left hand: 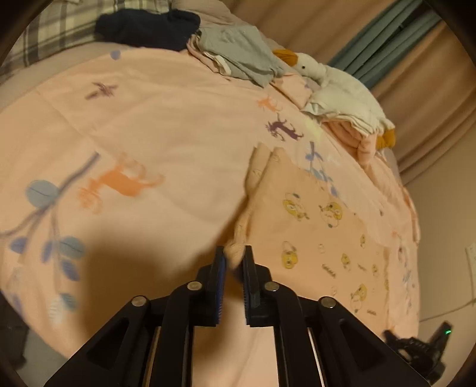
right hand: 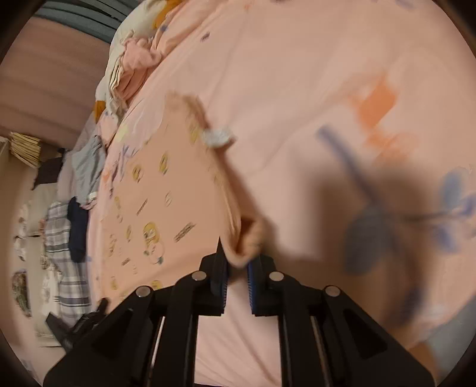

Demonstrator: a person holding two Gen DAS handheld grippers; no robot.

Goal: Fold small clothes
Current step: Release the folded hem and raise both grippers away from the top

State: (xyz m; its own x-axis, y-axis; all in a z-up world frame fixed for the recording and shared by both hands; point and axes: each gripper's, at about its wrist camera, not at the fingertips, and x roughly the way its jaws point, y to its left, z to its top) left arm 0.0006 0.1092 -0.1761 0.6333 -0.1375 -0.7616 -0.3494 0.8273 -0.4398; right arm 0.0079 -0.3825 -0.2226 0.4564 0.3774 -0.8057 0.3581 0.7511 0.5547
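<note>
A small pink garment [left hand: 321, 226] printed with yellow cartoon figures lies on the pink bedspread [left hand: 166, 125], right of centre in the left wrist view. My left gripper [left hand: 235, 257] is shut on a bunched corner of its edge. In the right wrist view the same pink garment [right hand: 154, 190] stretches away to the left, with a white tag [right hand: 217, 137] on its far edge. My right gripper [right hand: 239, 257] is shut on another bunched corner of it. Both views are motion-blurred.
A pile of clothes lies at the far side of the bed: a dark navy piece [left hand: 148, 28], a grey piece [left hand: 238, 53] and pink folded items [left hand: 357, 134]. A white plush goose [left hand: 336, 86] lies on them. Curtains [left hand: 416, 59] hang behind. The bed edge is at right.
</note>
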